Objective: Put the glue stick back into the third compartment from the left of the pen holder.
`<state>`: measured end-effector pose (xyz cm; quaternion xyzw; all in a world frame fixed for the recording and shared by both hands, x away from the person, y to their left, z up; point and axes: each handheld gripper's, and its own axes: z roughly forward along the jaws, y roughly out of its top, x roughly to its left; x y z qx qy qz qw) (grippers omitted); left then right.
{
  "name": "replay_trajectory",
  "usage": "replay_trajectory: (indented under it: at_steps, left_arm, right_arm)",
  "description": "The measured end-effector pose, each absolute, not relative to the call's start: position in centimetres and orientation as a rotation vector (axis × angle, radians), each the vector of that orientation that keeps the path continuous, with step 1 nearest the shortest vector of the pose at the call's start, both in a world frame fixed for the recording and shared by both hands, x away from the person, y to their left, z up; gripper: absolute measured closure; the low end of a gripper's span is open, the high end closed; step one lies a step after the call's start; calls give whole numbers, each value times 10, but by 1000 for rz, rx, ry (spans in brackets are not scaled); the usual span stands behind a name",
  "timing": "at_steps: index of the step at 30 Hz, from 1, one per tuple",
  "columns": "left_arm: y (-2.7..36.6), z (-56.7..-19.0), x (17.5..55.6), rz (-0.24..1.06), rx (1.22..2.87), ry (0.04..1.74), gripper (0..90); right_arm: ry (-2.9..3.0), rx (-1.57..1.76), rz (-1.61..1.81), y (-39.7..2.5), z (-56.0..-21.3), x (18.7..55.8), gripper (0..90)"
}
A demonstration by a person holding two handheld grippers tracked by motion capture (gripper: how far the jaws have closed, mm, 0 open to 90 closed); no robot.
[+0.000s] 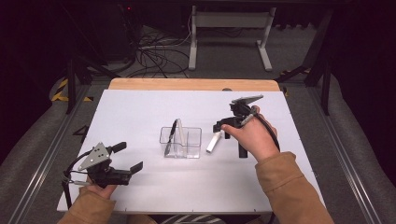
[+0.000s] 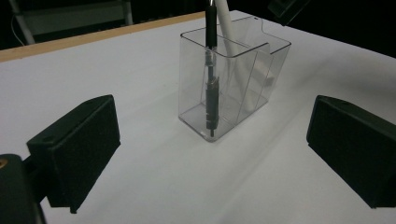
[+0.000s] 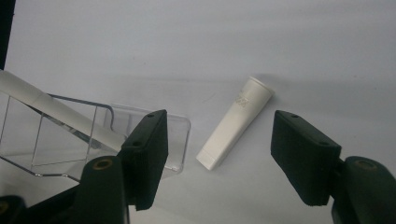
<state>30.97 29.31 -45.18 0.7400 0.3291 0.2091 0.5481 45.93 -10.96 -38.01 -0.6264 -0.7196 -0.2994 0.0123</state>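
My right claw (image 3: 219, 158) hangs spread wide over the white tube (image 3: 235, 122), which lies flat on the table (image 1: 140, 107) just beside the clear holder (image 1: 181, 142); my hand partly hides it from above. My left claw (image 2: 210, 154), also wide open, faces the holder's black pen (image 2: 211, 70), its top cut off.

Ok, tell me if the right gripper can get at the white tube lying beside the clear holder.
Probably yes: the right gripper is open, its jaws either side of the white tube, nothing between.

Clear glossy plastic holder (image 2: 233, 88); matt white plastic tube (image 3: 235, 122); smooth matt white tabletop (image 1: 140, 112), wood edge.
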Motion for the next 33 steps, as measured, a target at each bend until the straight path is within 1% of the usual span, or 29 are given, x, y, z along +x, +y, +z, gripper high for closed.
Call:
replay_trajectory:
  at_steps: [6,12,16,33]
  left_arm:
    - [293,-452,310,494,1755,781,34]
    - [294,-452,310,491,1757,781,35]
    - [294,-452,309,494,1758,784,36]
    - [295,-453,309,496,1760,781,36]
  right_arm:
    - [-2180,-2026,-885,-105,-382,465,386]
    - [-2086,-2086,-777,-99,-384,474,441]
    - [-2046,-2123,-663,-96,-390,481,463]
    - [-1923,-2244,-476,-87,-415,501,494]
